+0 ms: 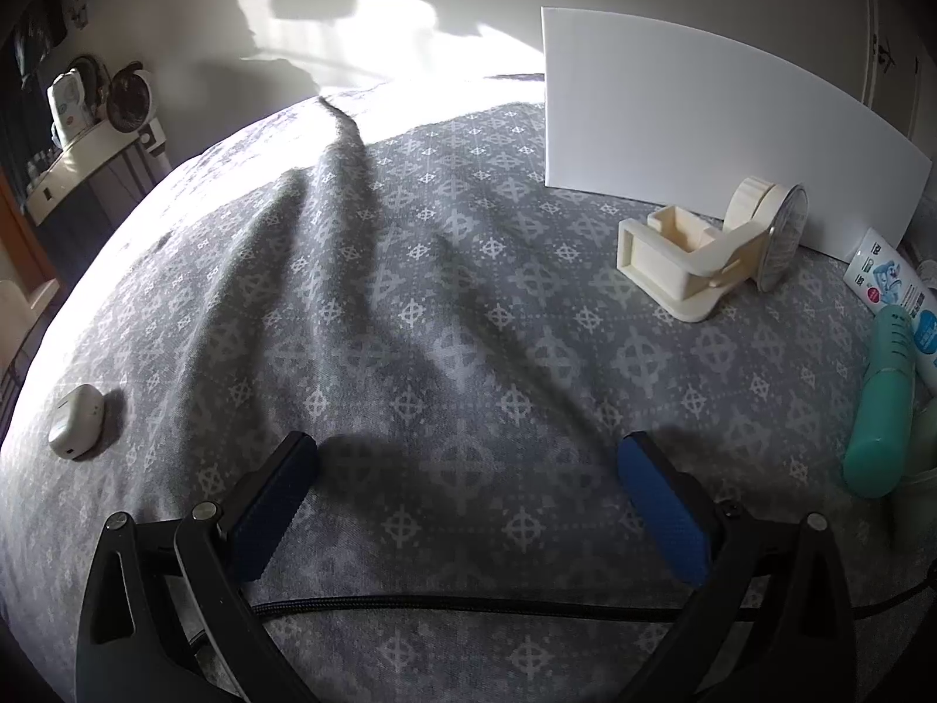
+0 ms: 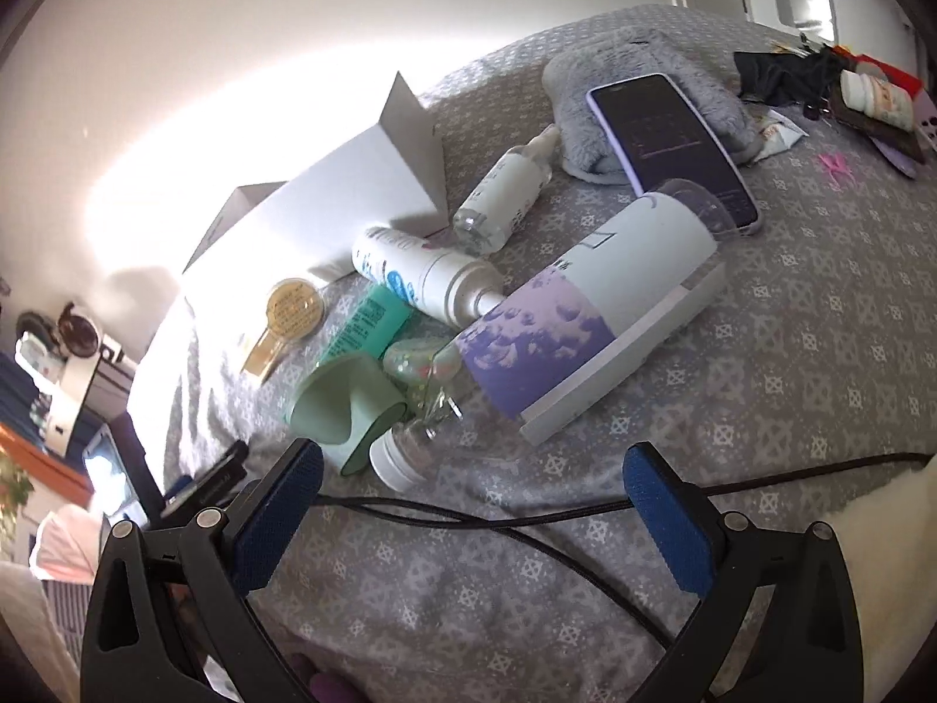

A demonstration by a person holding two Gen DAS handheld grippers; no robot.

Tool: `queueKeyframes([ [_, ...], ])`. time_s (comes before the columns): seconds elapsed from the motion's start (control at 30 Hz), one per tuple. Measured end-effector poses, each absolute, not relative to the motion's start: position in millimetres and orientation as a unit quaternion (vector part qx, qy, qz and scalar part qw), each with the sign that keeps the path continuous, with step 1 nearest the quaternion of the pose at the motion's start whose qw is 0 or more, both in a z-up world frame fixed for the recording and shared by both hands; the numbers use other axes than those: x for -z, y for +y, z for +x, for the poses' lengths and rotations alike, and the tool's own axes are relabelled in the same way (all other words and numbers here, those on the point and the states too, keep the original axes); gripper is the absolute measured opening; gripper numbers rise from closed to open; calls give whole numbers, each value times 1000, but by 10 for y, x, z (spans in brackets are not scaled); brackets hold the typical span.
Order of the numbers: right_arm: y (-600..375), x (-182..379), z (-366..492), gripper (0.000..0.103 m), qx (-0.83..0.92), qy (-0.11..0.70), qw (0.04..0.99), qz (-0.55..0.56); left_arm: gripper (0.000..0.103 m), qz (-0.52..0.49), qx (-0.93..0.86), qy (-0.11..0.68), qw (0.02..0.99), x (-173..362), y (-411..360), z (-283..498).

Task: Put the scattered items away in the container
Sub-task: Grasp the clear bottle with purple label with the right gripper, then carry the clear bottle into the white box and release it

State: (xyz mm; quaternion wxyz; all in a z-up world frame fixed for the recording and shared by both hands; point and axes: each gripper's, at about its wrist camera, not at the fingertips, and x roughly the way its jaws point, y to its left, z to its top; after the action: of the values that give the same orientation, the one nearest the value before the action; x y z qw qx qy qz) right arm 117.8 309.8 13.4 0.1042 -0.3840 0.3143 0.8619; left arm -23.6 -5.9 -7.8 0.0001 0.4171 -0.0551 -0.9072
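Ahead of the right tongs lie two white bottles point(image 2: 430, 275) point(image 2: 506, 190), one large lavender canister point(image 2: 591, 304), one phone point(image 2: 673, 146). Beyond the left tongs: one tape dispenser point(image 1: 703, 252), one earbud case point(image 1: 76, 422).

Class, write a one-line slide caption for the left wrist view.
Open left gripper above a patterned grey bedspread, cream tape dispenser beside a white box.

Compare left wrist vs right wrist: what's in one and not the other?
Left wrist only: white earbud case, cream tape dispenser, empty left gripper open.
Right wrist only: phone on grey plush, large purple-and-white bottle, clear spray bottle, empty right gripper open.
Both: patterned grey bedspread, white box, teal bottle.
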Motion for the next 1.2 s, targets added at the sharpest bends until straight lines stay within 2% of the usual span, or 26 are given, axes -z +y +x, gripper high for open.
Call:
queueKeyframes([
  [0.13, 3485, -159, 1104, 103, -822, 395, 162, -376, 103, 417, 907, -57, 1, 78, -51, -226],
  [0.33, 3635, 86, 755, 103, -788, 432, 183, -398, 103, 415, 908, -59, 2, 72, -44, -192],
  [0.57, 3403, 303, 397, 103, -790, 377, 196, -442, 103, 414, 908, -57, 1, 75, -48, -189],
  [0.67, 3363, 286, 417, 78, -803, 364, 181, -436, 103, 414, 908, -57, 1, 74, -48, -189],
  [0.77, 3383, 280, 503, 66, -801, 384, 162, -429, 103, 414, 908, -57, 1, 73, -48, -188],
  [0.9, 3364, 159, 607, 66, -800, 427, 113, -406, 103, 414, 908, -57, 1, 72, -49, -186],
  [1.2, 2951, -688, 57, 63, -832, 435, -15, -345, 103, 414, 909, -57, 1, 70, -50, -185],
])
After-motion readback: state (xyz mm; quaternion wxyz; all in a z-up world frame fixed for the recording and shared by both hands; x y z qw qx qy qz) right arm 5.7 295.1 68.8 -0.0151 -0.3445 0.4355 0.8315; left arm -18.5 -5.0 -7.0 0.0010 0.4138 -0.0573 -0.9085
